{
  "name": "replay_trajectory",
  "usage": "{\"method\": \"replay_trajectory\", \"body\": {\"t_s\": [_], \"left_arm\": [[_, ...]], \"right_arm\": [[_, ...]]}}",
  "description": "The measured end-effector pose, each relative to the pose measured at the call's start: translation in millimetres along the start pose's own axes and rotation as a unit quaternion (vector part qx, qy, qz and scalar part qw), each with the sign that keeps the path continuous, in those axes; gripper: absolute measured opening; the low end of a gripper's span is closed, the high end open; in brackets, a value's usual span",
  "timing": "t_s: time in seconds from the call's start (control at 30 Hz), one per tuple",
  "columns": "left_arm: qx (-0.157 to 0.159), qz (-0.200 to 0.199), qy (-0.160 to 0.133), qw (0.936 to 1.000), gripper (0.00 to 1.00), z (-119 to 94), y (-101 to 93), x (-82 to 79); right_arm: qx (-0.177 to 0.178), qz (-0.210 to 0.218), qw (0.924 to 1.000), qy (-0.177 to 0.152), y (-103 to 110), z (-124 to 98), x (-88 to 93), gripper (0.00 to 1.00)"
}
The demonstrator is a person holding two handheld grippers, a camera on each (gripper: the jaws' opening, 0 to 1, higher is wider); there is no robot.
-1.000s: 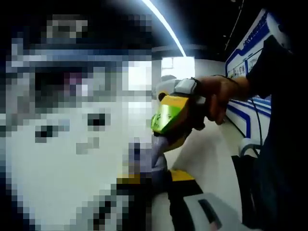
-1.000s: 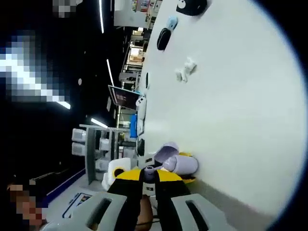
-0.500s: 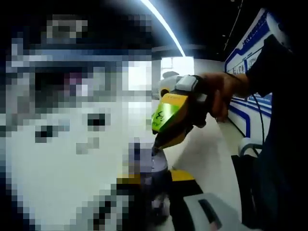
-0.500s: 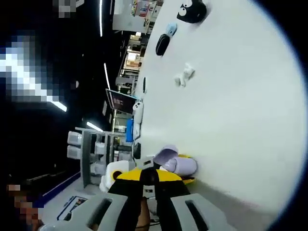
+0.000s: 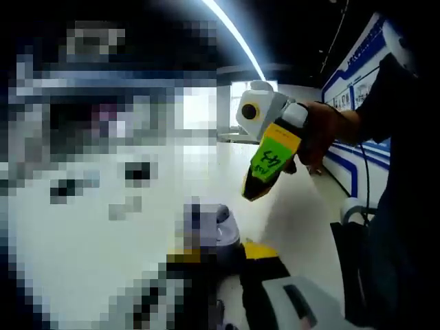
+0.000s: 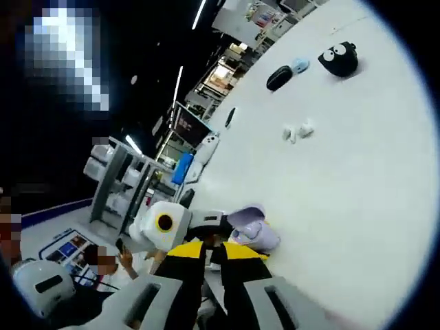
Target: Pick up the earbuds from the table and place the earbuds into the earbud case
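A lavender earbud case (image 5: 221, 228) sits between the jaws of my left gripper (image 5: 223, 260), which is shut on it. In the right gripper view the same case (image 6: 253, 232) shows its lid raised, just ahead of my right gripper (image 6: 213, 256). Its jaws stand close together with nothing visible between them. In the left gripper view a hand holds the right gripper (image 5: 249, 195) a little above and to the right of the case, apart from it. A pair of white earbuds (image 6: 297, 130) lies on the white table (image 6: 357, 206), well beyond the case.
Past the earbuds, a black oval case (image 6: 278, 77), a small blue object (image 6: 299, 65) and a black plush with big eyes (image 6: 338, 58) lie on the table. Shelving and a screen (image 6: 187, 127) stand beyond the table's edge. A person's dark sleeve (image 5: 399, 206) runs along the right.
The right gripper, whose tip was at the case half a second ago, has drawn back up and away from it. The right gripper view has rolled; the case stays held.
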State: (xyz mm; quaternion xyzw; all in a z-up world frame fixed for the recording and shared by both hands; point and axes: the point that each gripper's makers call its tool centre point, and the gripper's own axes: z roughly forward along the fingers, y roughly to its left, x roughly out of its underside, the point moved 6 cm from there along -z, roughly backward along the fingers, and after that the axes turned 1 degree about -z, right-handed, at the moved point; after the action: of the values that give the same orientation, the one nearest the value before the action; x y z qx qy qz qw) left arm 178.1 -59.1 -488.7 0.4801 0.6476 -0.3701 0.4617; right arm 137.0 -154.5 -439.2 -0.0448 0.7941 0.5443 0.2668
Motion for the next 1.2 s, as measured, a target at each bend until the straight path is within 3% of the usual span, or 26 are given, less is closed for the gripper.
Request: {"method": "replay_trajectory", "body": {"t_s": [0.63,0.87,0.97,1.2], "left_arm": [[-0.016,-0.018,-0.003,0.9997,0.18,-5,2.8,-2.5],[-0.017,0.001,0.018,0.9997,0.18,-7,9.2,-5.0],[-0.015,0.006,0.025,0.9996,0.18,-7,10.7,-5.4],[-0.015,0.015,0.034,0.9992,0.18,-8,18.8,-6.3]], "right_arm": [[0.007,-0.021,0.9993,-0.029,-16,-19,3.1,0.08],[0.061,-0.128,0.9889,-0.043,-29,-4,-16.6,0.16],[0.062,-0.135,0.9878,-0.047,-29,6,-20.4,0.21],[0.065,-0.138,0.9873,-0.043,-33,26,-26.7,0.19]]}}
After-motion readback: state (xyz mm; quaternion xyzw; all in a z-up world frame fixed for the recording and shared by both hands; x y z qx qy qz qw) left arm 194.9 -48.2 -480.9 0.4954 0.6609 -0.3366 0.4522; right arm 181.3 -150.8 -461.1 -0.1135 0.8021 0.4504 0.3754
